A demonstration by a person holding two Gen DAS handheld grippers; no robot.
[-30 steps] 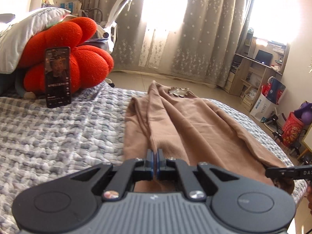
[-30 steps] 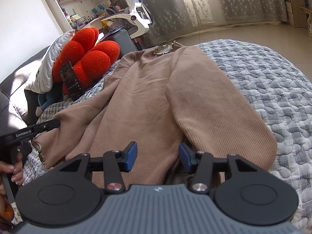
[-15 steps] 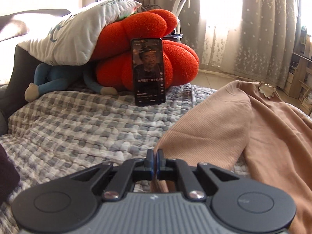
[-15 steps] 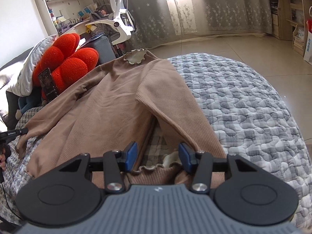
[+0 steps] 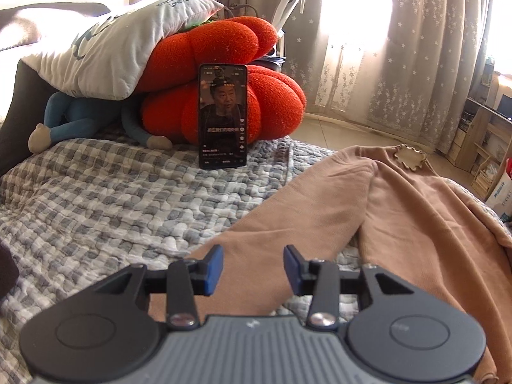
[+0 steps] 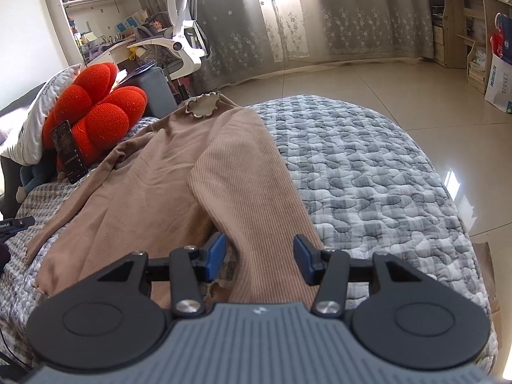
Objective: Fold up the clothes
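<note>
Grey-and-white checked quilt (image 5: pixel 105 211) covers the bed, seen also in the right wrist view (image 6: pixel 368 172). Tan ribbed sweater (image 6: pixel 166 192) lies spread flat on the quilt, frilled collar (image 6: pixel 203 106) at the far end; in the left wrist view the same sweater (image 5: pixel 425 224) fills the right side of the picture. One sleeve (image 6: pixel 256 185) is folded lengthwise over the body, running toward the right camera; other sleeve (image 5: pixel 297 217) stretches out sideways on the quilt toward the left camera. Red pumpkin-shaped cushion (image 5: pixel 224 73) sits at the bed's far left, white pillow (image 5: pixel 118 44) leaning on top of it, blue plush toy (image 5: pixel 80 115) tucked under the pillow. Phone (image 5: pixel 223 116) stands upright against the cushion, screen lit. Left gripper (image 5: pixel 252 268) has jaws apart, holding nothing, outstretched sleeve lying between and just beyond its blue pads. Right gripper (image 6: pixel 260 257) also has jaws wide apart, nothing clamped, folded sleeve passing between the pads; whether the pads touch the cloth is not clear. White office chair (image 6: pixel 184 32) and patterned curtains (image 6: pixel 320 16) behind the bed.
</note>
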